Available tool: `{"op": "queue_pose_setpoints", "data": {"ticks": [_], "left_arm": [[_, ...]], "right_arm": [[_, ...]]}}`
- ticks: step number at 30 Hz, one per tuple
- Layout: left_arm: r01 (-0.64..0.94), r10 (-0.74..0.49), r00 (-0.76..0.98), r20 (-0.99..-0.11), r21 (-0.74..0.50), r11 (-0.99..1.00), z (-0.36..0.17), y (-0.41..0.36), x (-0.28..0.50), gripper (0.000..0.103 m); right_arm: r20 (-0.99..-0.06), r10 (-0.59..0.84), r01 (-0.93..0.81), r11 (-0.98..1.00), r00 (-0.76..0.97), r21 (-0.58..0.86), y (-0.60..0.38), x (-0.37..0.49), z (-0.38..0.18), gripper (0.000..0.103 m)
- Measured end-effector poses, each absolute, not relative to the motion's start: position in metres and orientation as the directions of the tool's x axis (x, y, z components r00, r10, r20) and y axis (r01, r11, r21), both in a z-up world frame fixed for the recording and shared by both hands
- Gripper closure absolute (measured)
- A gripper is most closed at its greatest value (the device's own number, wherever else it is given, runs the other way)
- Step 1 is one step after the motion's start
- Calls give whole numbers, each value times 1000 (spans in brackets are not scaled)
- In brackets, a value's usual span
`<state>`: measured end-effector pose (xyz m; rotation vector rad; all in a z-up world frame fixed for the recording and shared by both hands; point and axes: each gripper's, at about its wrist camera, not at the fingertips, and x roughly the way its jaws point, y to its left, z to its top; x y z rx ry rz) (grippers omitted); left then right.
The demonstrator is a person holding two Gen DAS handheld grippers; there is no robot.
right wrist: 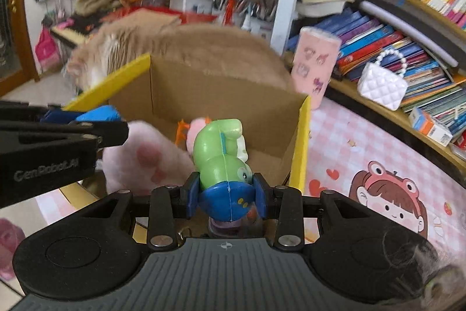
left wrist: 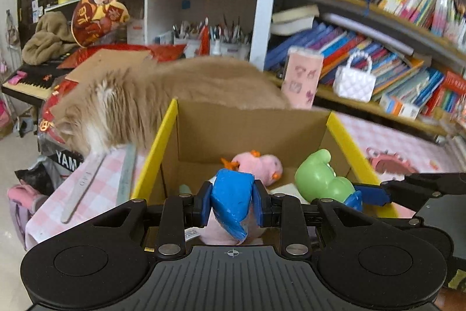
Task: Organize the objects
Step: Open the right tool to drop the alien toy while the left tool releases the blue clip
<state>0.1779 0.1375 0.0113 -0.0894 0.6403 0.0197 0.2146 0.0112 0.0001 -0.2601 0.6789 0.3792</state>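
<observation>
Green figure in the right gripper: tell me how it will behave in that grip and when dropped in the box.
The green figure looks like glossy moulded plastic, so probably stiff and a little slippery. The right gripper pinches only its rounded blue base, so it may pivot. Dropped into the cardboard box, it would likely tumble rather than stand.

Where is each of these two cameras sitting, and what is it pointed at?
Left wrist: sits on the left gripper, looking along its jaws, shut on a pink plush with blue cloth, into the cardboard box; the right gripper shows at right.
Right wrist: sits on the right gripper, jaws shut on a green figure, facing the same box; the left gripper shows at left.
Shared: box, fluffy cat, bookshelf, both toys.
</observation>
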Motion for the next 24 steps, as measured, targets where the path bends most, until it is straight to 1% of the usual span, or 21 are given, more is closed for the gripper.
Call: {"op": "queue_pose_setpoints", "data": {"ticks": [7, 12, 13, 15, 17, 18, 20, 24], "left_arm": [[-53, -3, 767, -642, -68, 996, -4, 133, 187, 76], [-53, 7, 754, -656, -50, 997, -8, 129, 187, 73], [-51, 8, 757, -653, -48, 998, -8, 129, 186, 71], [-63, 21, 763, -646, -43, 997, -5, 130, 182, 63], [-77, 28, 771, -636, -51, 996, -1, 132, 177, 46], [-77, 21, 778, -628, -62, 995, 2, 133, 173, 43], [-69, 3, 791, -612, -83, 994, 8, 135, 166, 34], [-47, -19, 819, -573, -100, 994, 23, 134, 151, 30]], "right_arm": [[-673, 272, -442, 892, 688, -91, 8, 229, -7, 67], [-669, 277, -441, 893, 689, -84, 7, 228, -7, 66], [-668, 278, -439, 895, 690, -81, 6, 227, -7, 66], [-665, 276, -431, 899, 694, -76, 5, 225, -4, 66], [-657, 277, -416, 907, 701, -62, 0, 221, 0, 65], [-652, 278, -406, 912, 706, -50, -4, 219, 2, 64], [-634, 278, -386, 922, 722, -36, -11, 212, 8, 59], [-594, 278, -358, 934, 755, -19, -20, 194, 20, 58]]}}
